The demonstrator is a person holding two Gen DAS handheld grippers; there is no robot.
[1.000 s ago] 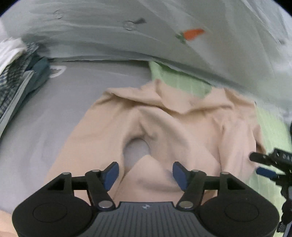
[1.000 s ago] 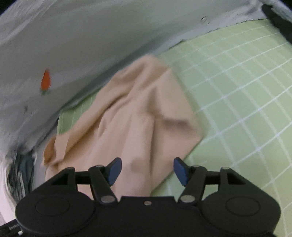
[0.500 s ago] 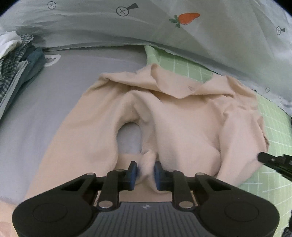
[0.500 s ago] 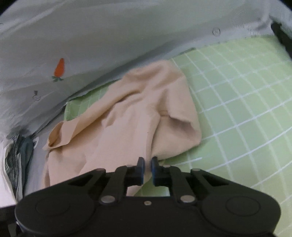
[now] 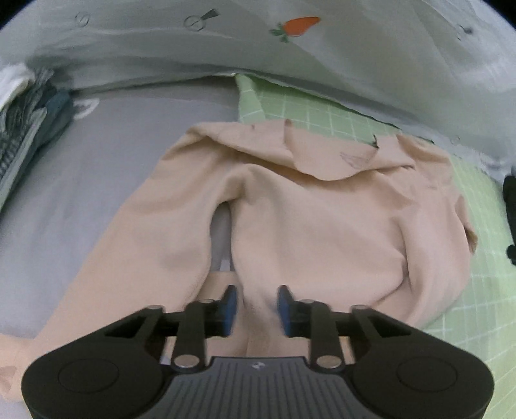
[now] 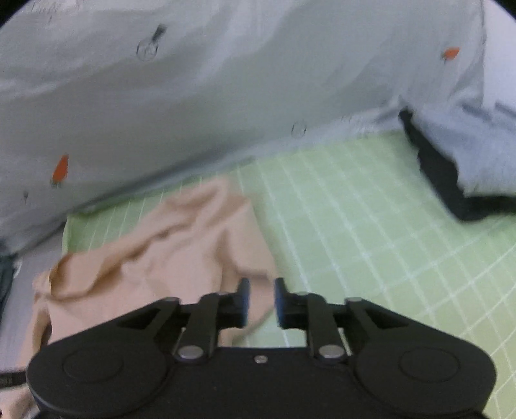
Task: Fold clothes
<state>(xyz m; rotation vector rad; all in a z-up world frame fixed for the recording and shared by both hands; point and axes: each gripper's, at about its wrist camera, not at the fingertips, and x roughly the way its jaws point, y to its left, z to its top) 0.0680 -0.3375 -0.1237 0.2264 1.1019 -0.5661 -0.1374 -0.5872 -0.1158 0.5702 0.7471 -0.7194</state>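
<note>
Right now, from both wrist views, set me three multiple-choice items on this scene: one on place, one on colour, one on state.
1. The peach garment lies partly on:
A a green grid mat
B a wooden floor
C a chair

2. The print on the grey sheet is:
A a blue star
B an orange carrot
C a red apple

3. The garment is:
A neatly folded
B hung up
C rumpled

A: its right edge overlaps the mat. B: it is orange with green leaves. C: creases run across it.

A grey bed sheet point(image 5: 96, 167) fills the left, a green checked mat point(image 6: 371, 225) the right; a beige garment point(image 5: 306, 225) lies across both, folded clothes point(image 5: 22, 129) upper left.
</note>
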